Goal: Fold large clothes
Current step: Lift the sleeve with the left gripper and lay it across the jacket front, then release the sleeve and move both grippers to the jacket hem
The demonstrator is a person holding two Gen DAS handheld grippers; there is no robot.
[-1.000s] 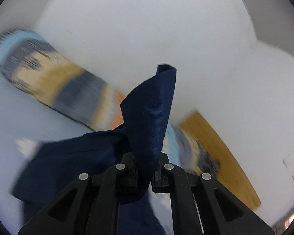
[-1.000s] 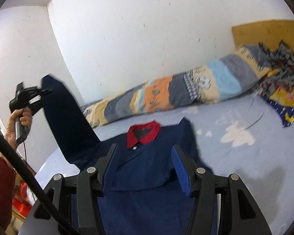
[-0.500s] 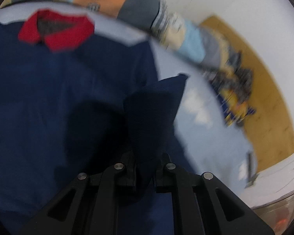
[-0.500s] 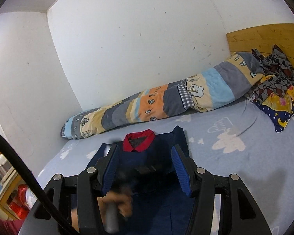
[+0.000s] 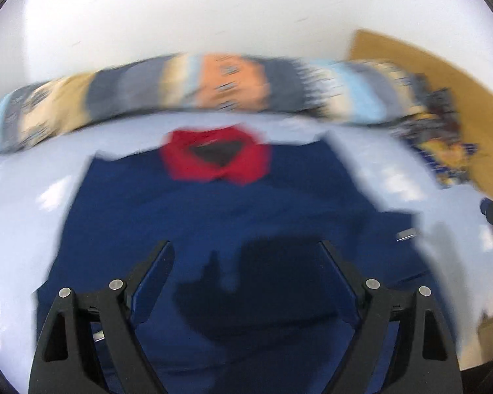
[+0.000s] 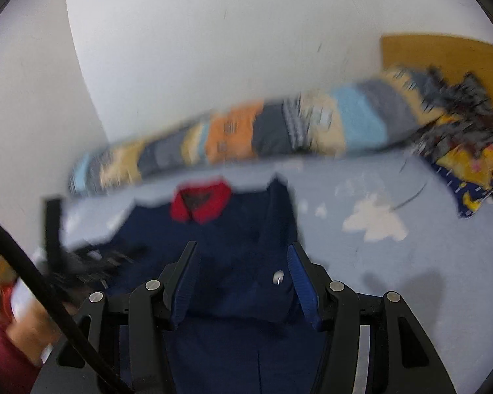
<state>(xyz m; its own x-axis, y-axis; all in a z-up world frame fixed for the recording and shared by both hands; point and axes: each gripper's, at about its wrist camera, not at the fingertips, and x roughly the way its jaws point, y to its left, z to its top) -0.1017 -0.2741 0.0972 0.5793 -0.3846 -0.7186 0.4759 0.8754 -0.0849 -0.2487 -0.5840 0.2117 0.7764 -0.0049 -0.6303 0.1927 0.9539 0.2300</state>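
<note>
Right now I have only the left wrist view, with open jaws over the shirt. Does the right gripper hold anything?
Observer: No. The right gripper hangs above the shirt. Its jaws are closing, with nothing pinched between the pads.
Operator: Where is the hand that carries my left gripper?
Observer: At the lower left of the right wrist view there is a blurred hand with a red sleeve, left of the shirt.
Operator: Is anything else in that corner?
Observer: A black cable crosses it, close to the camera.
</note>
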